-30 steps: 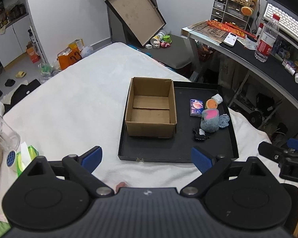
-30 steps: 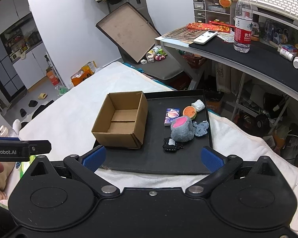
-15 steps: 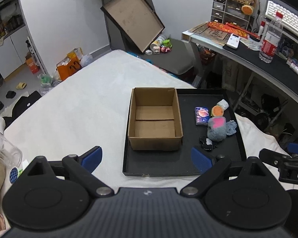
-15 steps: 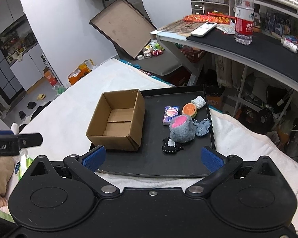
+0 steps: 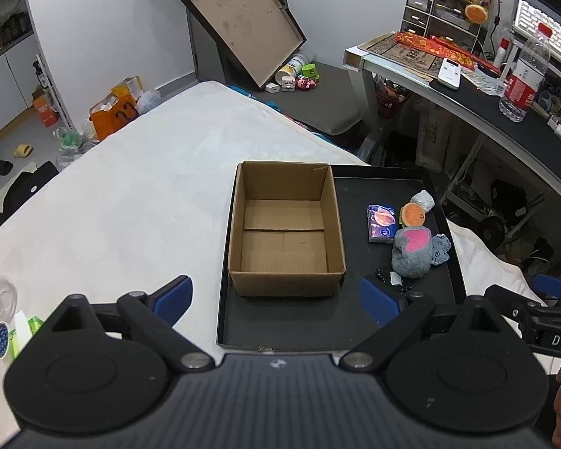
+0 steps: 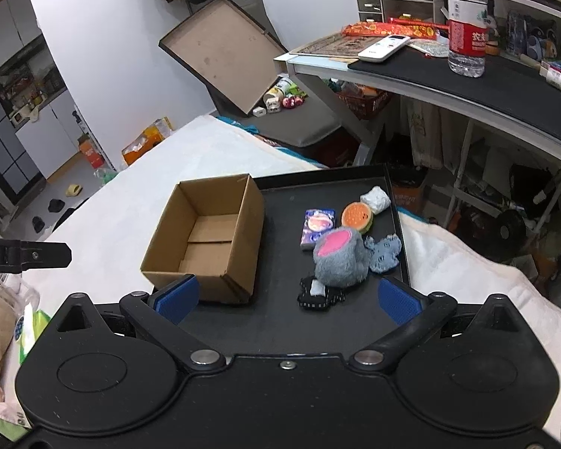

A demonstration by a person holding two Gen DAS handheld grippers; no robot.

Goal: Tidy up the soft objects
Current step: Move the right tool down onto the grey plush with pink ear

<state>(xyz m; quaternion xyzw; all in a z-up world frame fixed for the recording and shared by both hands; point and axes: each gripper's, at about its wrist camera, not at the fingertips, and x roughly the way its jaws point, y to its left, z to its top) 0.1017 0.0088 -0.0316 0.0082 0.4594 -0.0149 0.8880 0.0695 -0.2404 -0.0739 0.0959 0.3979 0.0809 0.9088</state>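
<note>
The left gripper is hanging wide apart, holding nothing, in front of the empty cardboard box. The box is sitting at the left edge of the black tray. The soft toys are lying near the tray's right edge: a gray plush, a blue patch touching it, an orange round one. The right gripper is also wide apart and holding nothing. The gray plush is lying straight ahead of it, so the right one looks nearer.
</note>
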